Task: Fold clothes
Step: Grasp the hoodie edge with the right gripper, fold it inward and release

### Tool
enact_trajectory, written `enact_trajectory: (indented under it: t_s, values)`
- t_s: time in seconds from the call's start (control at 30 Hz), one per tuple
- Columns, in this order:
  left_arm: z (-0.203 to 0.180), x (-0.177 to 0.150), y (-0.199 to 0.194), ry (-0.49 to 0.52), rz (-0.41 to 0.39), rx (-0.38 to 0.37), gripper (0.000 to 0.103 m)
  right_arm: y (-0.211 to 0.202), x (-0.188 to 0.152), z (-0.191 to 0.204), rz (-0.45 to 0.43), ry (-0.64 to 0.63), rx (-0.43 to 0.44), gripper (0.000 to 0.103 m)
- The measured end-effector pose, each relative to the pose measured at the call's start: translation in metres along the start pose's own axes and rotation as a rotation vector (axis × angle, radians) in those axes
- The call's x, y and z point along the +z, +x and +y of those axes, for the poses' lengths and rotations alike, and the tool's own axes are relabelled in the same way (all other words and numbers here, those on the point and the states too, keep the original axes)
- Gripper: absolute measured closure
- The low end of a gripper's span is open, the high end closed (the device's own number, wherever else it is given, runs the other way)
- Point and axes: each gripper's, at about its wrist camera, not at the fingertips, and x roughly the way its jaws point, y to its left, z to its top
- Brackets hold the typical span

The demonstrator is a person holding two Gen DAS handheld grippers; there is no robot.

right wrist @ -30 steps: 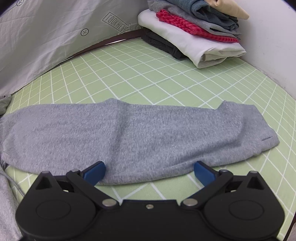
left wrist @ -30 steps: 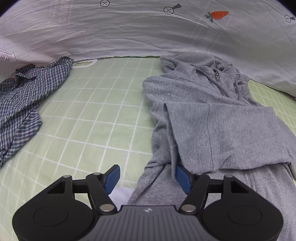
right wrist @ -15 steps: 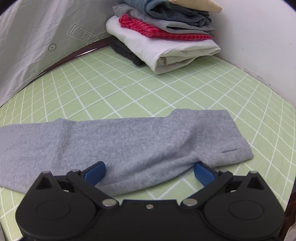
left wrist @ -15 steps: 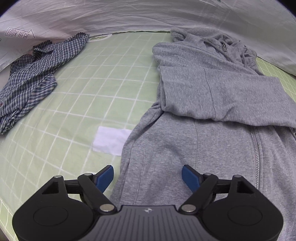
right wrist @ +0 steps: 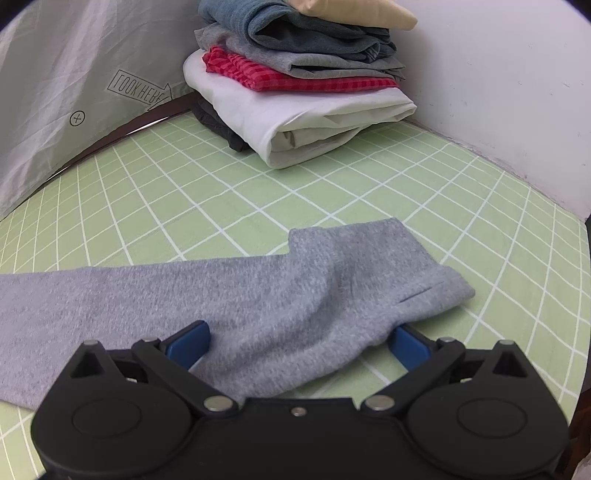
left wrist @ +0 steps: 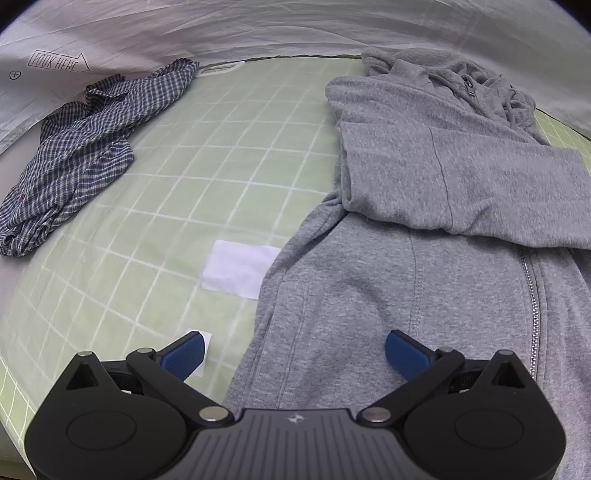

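Note:
A grey zip hoodie (left wrist: 424, 266) lies flat on the green grid mat (left wrist: 221, 155), with one sleeve folded across its chest. My left gripper (left wrist: 293, 350) hovers over the hoodie's lower left edge. Its jaws are opening wide: one fingertip is over the mat, the other over the grey body, and nothing is gripped. In the right wrist view the other grey sleeve (right wrist: 258, 295) stretches across the mat, its cuff (right wrist: 436, 291) to the right. My right gripper (right wrist: 299, 345) stands open and straddles that sleeve near the cuff, its pads not pressing on it.
A crumpled blue plaid shirt (left wrist: 85, 147) lies at the left of the mat, and a white patch (left wrist: 240, 267) sits beside the hoodie. A stack of folded clothes (right wrist: 295, 92) stands in the far corner by a white wall (right wrist: 498, 74). A white sheet (left wrist: 258, 29) hangs behind.
My left gripper has drawn back from the folded sleeve toward the hoodie's lower edge, and its jaws have widened. My right gripper has slid along the other sleeve toward the cuff.

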Motion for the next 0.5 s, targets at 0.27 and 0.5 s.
enact_trajectory:
  t_s: [0.27, 0.5]
  values:
    - [0.017, 0.001, 0.008, -0.098, 0.033, -0.094, 0.0, -0.011, 0.013, 0.039, -0.015, -0.174, 0.109, 0.093]
    - [0.017, -0.001, 0.008, -0.063, 0.013, -0.111, 0.0, -0.037, 0.04, 0.101, -0.105, -0.31, 0.216, 0.095]
